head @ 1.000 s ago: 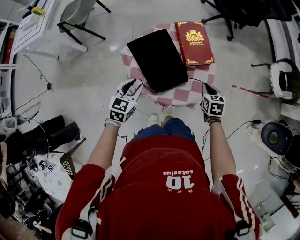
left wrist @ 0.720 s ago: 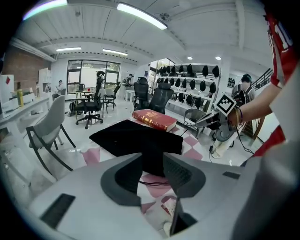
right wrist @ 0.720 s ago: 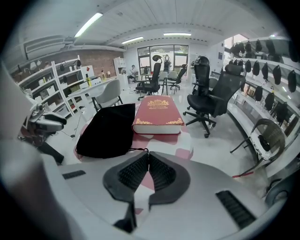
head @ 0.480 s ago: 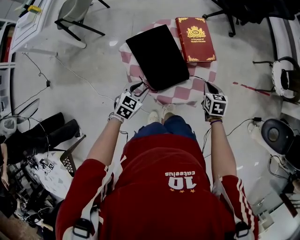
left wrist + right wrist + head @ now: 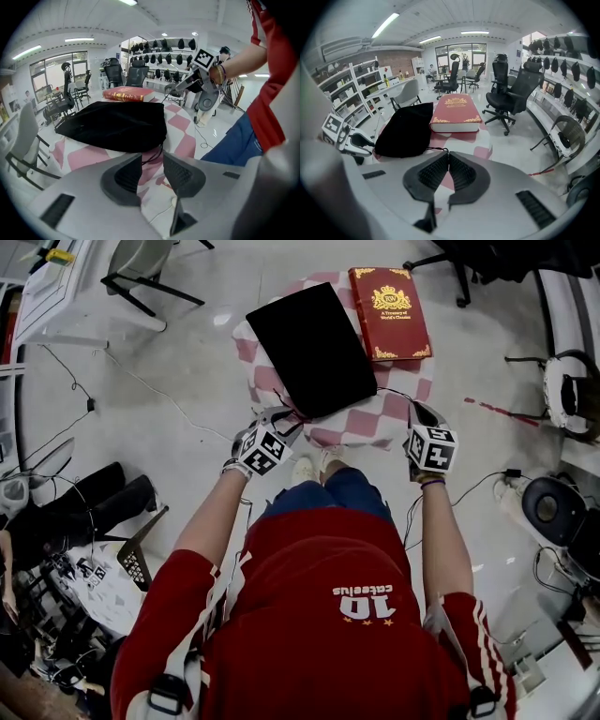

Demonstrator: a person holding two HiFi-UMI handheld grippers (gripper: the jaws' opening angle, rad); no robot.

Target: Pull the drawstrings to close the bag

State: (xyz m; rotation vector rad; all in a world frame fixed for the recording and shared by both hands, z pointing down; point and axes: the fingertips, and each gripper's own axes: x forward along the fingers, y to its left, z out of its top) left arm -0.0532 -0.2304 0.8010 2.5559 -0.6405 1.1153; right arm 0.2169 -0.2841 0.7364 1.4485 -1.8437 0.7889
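A black drawstring bag point(image 5: 314, 348) lies flat on a small table covered with a pink-and-white checked cloth point(image 5: 375, 418). Its mouth faces the person, and a red book point(image 5: 389, 301) lies just beside it on the far right part of the cloth.

The left gripper point(image 5: 272, 418) hangs over the table's near left corner, just off the bag's mouth. In the left gripper view, the left gripper point(image 5: 152, 161) has its jaws apart, with checked cloth showing through the gap. The bag point(image 5: 117, 124) sits just beyond the jaw tips. The left drawstring point(image 5: 157, 152), a thin dark cord, trails out of the bag's mouth and down into the gap. The pads do not press on it. It probably lies on the cloth just past the pads rather than between them, though the wide-angle view leaves that uncertain.

The right gripper point(image 5: 419, 413) is at the table's near right corner. In the right gripper view, the right gripper point(image 5: 448, 161) has its jaws closed together. The right drawstring point(image 5: 433, 150) runs from the bag point(image 5: 405, 129) across the cloth and ends at the jaw tips, pinched there. The bag's mouth is near those tips, to their left, and the book point(image 5: 457, 112) lies straight ahead.
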